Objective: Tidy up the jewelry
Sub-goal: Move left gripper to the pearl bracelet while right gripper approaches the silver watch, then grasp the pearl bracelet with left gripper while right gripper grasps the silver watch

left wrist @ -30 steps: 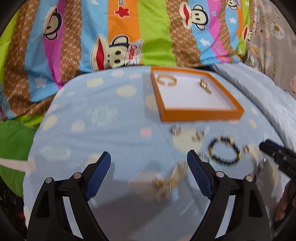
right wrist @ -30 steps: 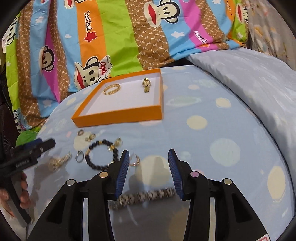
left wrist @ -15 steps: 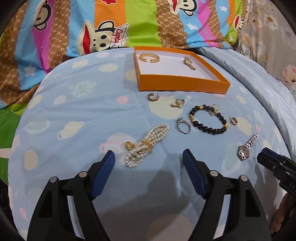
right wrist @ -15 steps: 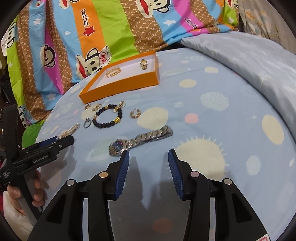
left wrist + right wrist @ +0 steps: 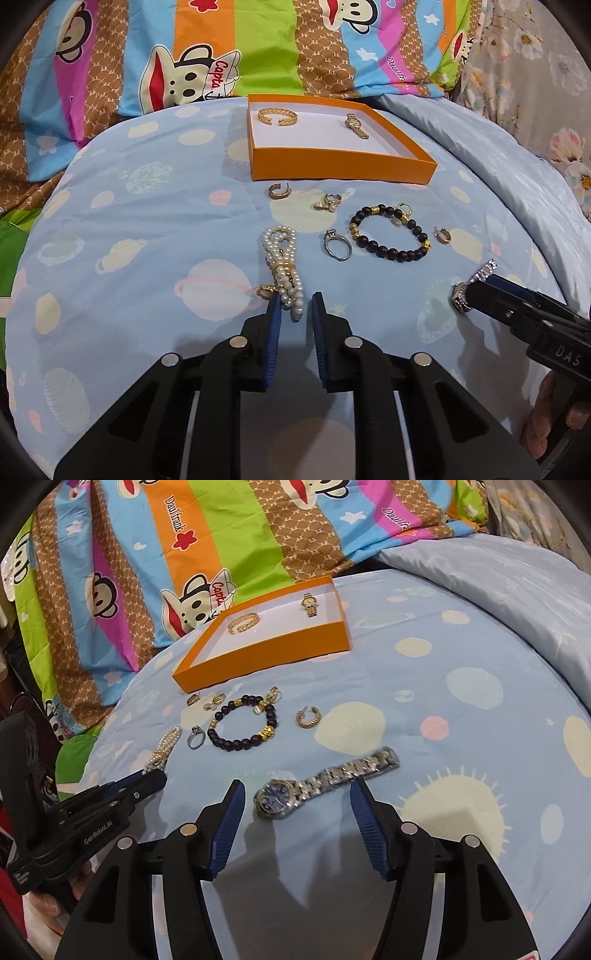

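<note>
Pearl bracelet [image 5: 283, 266] between L gripper [image 5: 294, 306] jaws

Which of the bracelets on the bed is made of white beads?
The pearl bracelet, lying just ahead of the left gripper. The black bead bracelet is dark, and the gold bangle sits in the orange tray.

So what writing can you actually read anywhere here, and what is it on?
"GenRobot.AI": side of the left claw.
"DAS": side of the right claw.
"Daul frank": orange stripe of the monkey blanket.
"Capta": monkey's hat on that blanket.
Small white label low on the left claw's body: too small to read.
</note>
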`<control>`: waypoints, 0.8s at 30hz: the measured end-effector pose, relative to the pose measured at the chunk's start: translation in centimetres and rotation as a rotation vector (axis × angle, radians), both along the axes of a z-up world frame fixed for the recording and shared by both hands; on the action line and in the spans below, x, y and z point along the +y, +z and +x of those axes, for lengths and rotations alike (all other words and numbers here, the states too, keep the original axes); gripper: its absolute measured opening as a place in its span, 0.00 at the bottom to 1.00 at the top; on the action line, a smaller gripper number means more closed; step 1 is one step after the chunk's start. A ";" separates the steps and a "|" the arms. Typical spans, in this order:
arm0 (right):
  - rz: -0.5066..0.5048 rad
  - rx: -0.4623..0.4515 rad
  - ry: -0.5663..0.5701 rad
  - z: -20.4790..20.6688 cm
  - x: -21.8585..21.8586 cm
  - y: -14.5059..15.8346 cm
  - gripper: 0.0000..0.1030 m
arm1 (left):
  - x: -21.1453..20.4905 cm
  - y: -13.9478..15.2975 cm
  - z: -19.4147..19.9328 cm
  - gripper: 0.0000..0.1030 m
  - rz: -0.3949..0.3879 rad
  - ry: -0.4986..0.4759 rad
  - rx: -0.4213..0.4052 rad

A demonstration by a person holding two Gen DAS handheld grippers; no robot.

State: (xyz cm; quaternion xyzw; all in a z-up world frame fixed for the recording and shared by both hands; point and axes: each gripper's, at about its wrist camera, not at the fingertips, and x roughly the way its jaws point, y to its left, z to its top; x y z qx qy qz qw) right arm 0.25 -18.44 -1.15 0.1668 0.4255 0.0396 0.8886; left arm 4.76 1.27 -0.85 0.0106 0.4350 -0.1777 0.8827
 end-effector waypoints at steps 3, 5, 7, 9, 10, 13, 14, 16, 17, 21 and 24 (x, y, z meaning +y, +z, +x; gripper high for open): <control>-0.030 -0.010 0.052 1.0 1.3 0.1 0.58 | 0.0 0.0 0.0 0.16 -0.001 0.000 0.000; -0.047 -0.012 0.064 1.4 1.9 0.2 0.58 | 0.0 0.0 0.0 0.16 -0.006 0.001 0.002; -0.064 -0.006 0.052 1.6 2.0 0.1 0.58 | 0.1 0.0 0.0 0.16 -0.015 0.003 0.005; -0.084 0.005 0.040 1.8 2.2 0.0 0.57 | 0.1 0.0 0.1 0.16 -0.021 0.005 0.006; -0.094 0.007 0.035 1.9 2.3 0.0 0.55 | 0.1 0.0 0.1 0.16 -0.023 0.006 0.007; -0.141 0.013 0.013 1.7 2.5 -0.1 0.43 | 0.2 0.0 0.1 0.16 -0.026 0.006 0.008; -0.147 0.014 0.007 1.6 2.3 -0.1 0.40 | 0.3 -0.1 0.1 0.16 -0.027 0.006 0.009; -0.128 0.016 -0.001 1.3 1.7 -0.2 0.30 | 0.2 0.0 0.1 0.16 -0.030 0.007 0.009; -0.123 0.018 -0.005 1.1 1.4 -0.3 0.26 | 0.3 -0.1 0.2 0.16 -0.031 0.008 0.009; -0.100 0.029 -0.015 0.1 0.1 -0.3 0.23 | 0.4 0.0 0.2 0.16 -0.040 0.014 0.011; -0.110 0.031 -0.026 -0.1 0.3 -0.3 0.24 | 0.4 -0.1 0.4 0.16 -0.048 0.023 0.014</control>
